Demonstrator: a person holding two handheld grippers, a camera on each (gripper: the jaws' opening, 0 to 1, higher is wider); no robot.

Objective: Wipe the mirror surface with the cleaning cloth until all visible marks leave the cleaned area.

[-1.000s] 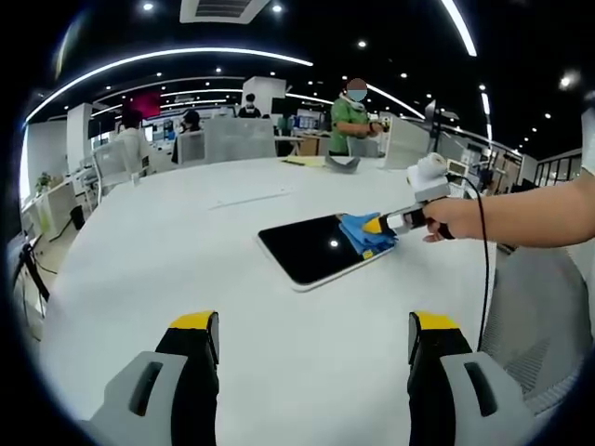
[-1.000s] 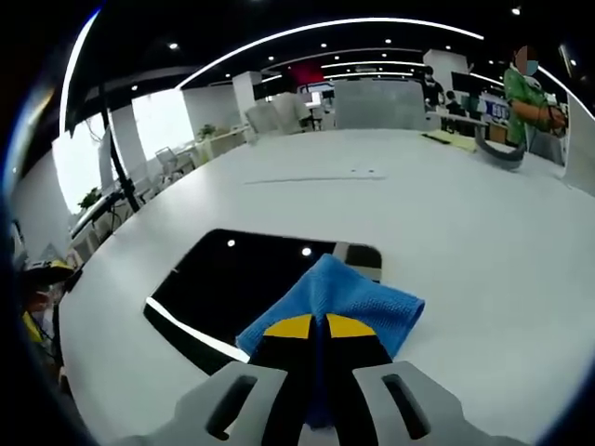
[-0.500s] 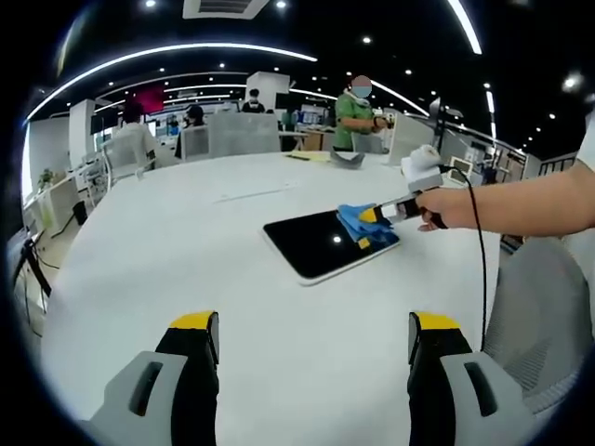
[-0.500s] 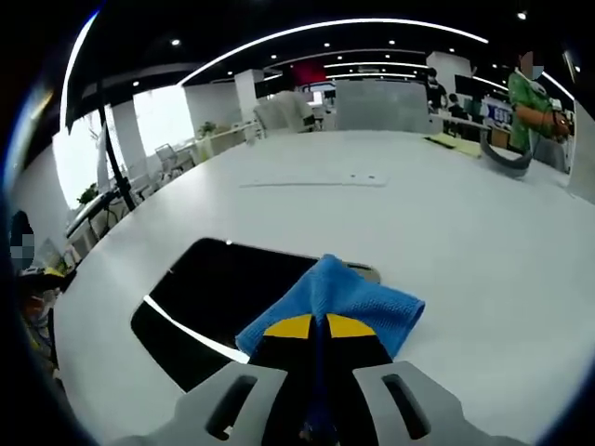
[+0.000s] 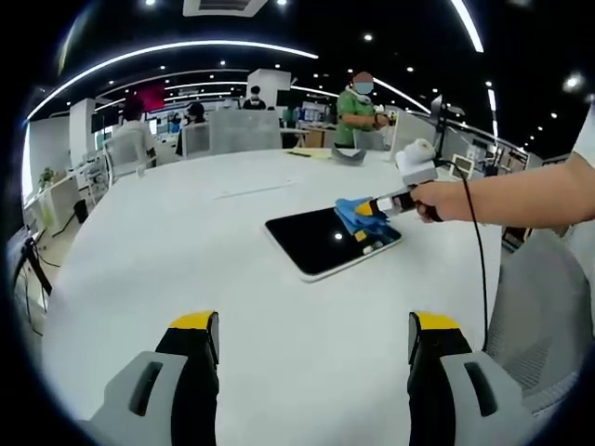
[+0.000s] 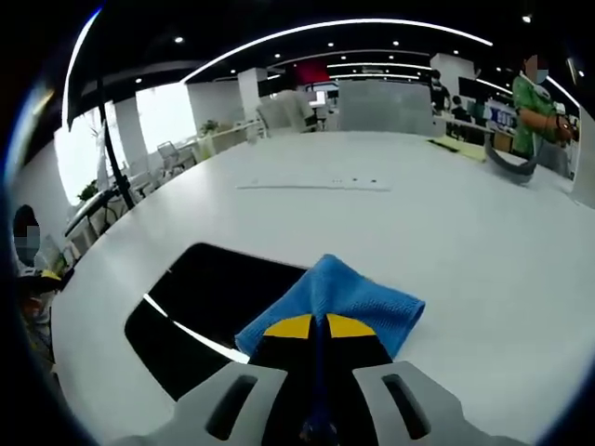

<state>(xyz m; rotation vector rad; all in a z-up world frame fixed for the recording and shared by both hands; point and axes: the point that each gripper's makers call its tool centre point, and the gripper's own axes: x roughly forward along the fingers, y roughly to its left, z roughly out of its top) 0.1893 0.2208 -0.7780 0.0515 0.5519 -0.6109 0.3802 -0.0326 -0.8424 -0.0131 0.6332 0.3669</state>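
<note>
Just one cloth [image 6: 331,301], one mirror [image 6: 216,307], right gripper [image 6: 317,327] clamping cloth.

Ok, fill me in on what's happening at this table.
A person is wiping a dark mirror that lies flat on a white table. The right gripper is shut on a blue cleaning cloth and presses it onto the mirror's edge nearest the person's hand. The left gripper is open and holds nothing, hovering over the table short of the mirror.

Blue cloth [image 6: 333,299], black mirror [image 6: 218,307], white table [image 6: 465,223], yellow-tipped claws.
</note>
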